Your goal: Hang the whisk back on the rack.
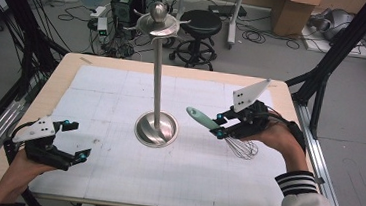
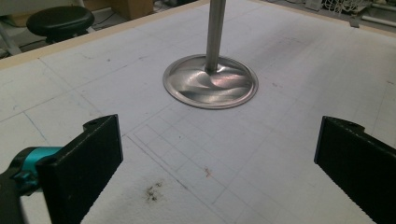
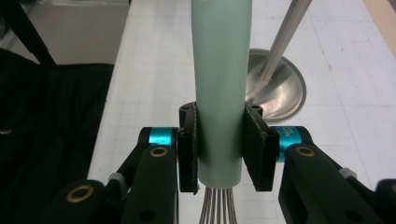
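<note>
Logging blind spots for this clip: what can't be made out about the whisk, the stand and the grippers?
- Whisk: high view, right gripper covers the handle's lower end; right gripper view, wires cut off by the bottom edge.
- Stand: left gripper view, top cut off by the upper edge; hooks too small in the high view.
- Left gripper: open, holding nothing.

the whisk (image 1: 219,128) has a pale mint-green handle and silver wires; the stand (image 1: 159,81) is brushed silver steel; the right gripper (image 3: 219,144) is black with turquoise rings and brass-coloured rivets; the left gripper (image 1: 70,141) is black with a grey plate; the counter (image 1: 63,75) is light wood under a white mat ruled in a faint grid; the sleeve (image 1: 297,183) cuff is striped black and white
</note>
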The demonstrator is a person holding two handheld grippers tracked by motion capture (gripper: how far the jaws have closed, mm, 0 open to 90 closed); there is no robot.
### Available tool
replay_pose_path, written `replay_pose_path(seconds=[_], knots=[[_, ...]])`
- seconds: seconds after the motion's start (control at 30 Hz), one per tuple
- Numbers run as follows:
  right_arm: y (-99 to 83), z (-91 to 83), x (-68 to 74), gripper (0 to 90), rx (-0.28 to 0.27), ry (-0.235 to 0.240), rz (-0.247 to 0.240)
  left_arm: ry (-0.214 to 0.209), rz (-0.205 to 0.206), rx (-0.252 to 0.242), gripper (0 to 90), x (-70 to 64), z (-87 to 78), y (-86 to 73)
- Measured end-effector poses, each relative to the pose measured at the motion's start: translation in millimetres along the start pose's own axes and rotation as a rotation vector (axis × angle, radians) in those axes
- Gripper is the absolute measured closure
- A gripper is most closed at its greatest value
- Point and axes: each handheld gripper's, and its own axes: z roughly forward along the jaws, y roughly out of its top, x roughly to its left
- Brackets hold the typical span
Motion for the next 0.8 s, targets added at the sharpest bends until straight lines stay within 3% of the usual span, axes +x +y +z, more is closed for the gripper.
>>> replay_pose_path(seconds=[0.8], knots=[[50.6, -42.0, -8.3, 69.7, -0.154, -0.015, 0.013, -0.004, 0.002, -0.002, 1.7, 0.4, -2.3, 1.7]])
